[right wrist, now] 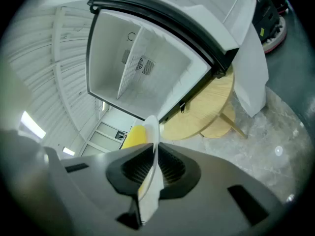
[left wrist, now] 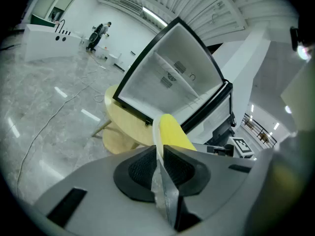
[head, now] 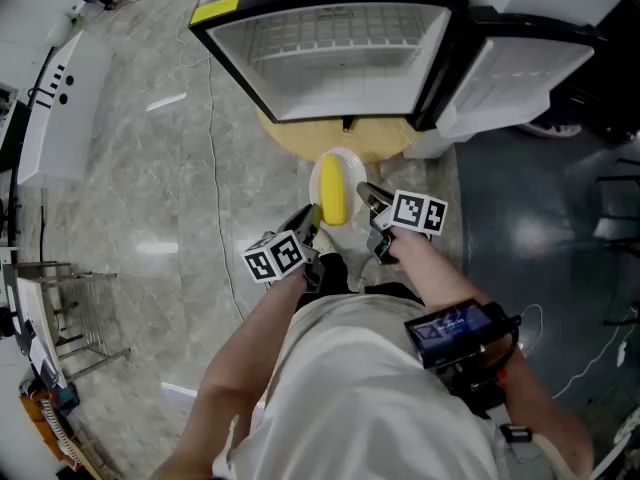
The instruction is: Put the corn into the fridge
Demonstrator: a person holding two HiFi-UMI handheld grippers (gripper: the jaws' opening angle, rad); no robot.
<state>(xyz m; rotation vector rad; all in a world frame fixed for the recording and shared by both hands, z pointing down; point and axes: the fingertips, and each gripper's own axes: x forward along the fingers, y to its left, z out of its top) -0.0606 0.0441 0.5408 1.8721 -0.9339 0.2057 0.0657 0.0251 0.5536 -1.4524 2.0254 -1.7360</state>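
Head view: the corn (head: 333, 193) lies on a white plate (head: 339, 157), held before the open fridge (head: 330, 48) on the round table (head: 345, 140).

Left gripper view: the left hand-held gripper (left wrist: 160, 154) is clenched on the plate's rim.

Right gripper view: the right hand-held gripper (right wrist: 152, 156) pinches the opposite rim.

A round wooden table (head: 385, 140) stood on a pale marble floor (head: 150, 198). A thin cable (head: 213, 148) ran across that floor. A white counter (head: 62, 108) and a wire rack (head: 75, 308) stood well apart at the left.
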